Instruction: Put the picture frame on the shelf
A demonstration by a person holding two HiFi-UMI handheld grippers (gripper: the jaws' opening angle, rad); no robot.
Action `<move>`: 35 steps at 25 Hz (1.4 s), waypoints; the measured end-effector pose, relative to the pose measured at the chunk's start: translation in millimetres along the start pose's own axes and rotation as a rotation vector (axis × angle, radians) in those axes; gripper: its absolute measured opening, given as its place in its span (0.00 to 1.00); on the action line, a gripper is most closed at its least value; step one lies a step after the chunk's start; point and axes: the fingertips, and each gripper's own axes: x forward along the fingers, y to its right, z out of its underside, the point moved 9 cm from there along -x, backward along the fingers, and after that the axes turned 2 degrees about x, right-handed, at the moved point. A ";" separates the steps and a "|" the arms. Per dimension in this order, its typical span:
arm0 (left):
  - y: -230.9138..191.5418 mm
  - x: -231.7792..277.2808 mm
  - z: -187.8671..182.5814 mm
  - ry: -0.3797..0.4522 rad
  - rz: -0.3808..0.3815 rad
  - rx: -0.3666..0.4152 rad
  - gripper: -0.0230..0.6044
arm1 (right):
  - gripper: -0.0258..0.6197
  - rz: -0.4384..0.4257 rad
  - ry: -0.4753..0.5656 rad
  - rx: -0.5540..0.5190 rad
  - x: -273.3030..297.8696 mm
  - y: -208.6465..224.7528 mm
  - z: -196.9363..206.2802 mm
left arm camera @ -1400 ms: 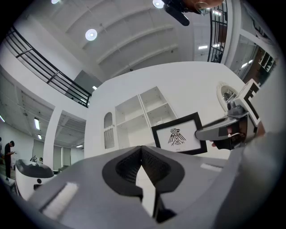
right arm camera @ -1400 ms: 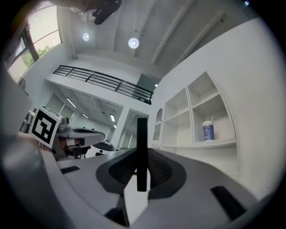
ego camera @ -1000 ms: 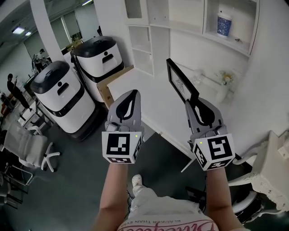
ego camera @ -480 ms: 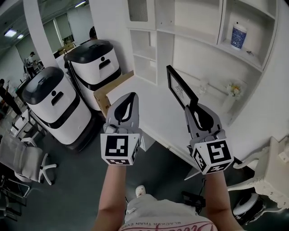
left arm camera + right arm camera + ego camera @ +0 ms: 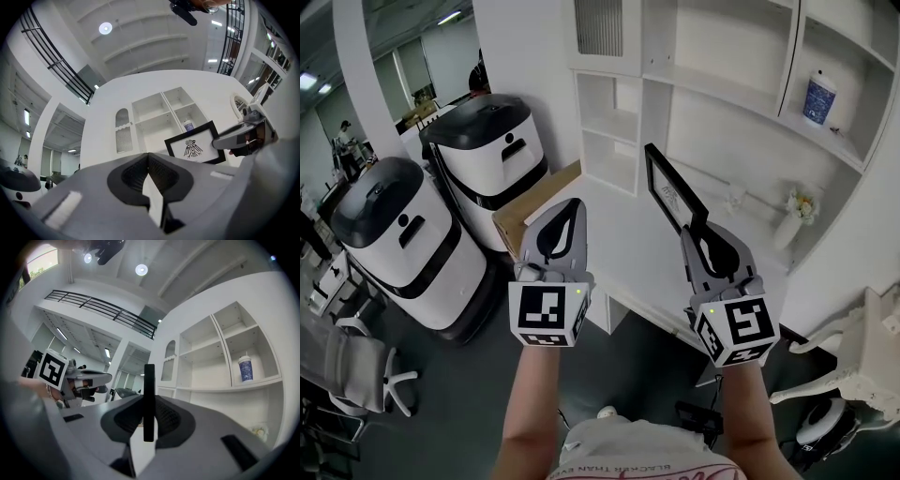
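The picture frame [image 5: 671, 190], black-edged with a white print of a bird emblem, stands upright and edge-on in my right gripper [image 5: 688, 223], which is shut on its lower corner. In the right gripper view the frame [image 5: 149, 399] is a thin black bar clamped between the pads. The left gripper view has the frame [image 5: 193, 148] face-on to the right, in front of the white shelf unit [image 5: 164, 117]. My left gripper [image 5: 577, 192] is held level beside it, shut with nothing in it. The shelf unit [image 5: 712, 84] rises behind a white desk [image 5: 619, 239].
A blue paper cup [image 5: 817, 97] stands in an upper right shelf compartment. A small vase of flowers [image 5: 794, 212] is on the desk at the right. Two white-and-black machines [image 5: 487, 155] [image 5: 394, 239] and a cardboard box [image 5: 530, 208] stand at the left, an office chair [image 5: 356, 375] lower left.
The view has moved closer to the shelf unit and the machines have slid left. Both grippers keep their pose, the frame still in the right one.
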 end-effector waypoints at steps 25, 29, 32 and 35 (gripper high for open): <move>-117.9 62.9 58.3 0.005 0.000 0.016 0.05 | 0.16 0.047 -0.002 0.022 142.4 -23.7 10.6; -134.9 92.5 77.5 -0.004 0.011 0.016 0.05 | 0.16 0.050 -0.003 0.038 180.0 -17.4 20.4; -149.6 117.8 92.8 -0.008 0.025 0.012 0.05 | 0.16 0.058 0.000 0.042 210.4 -11.5 25.7; -164.5 147.2 108.0 -0.012 0.047 0.001 0.05 | 0.16 0.077 -0.007 0.044 242.2 -2.9 32.5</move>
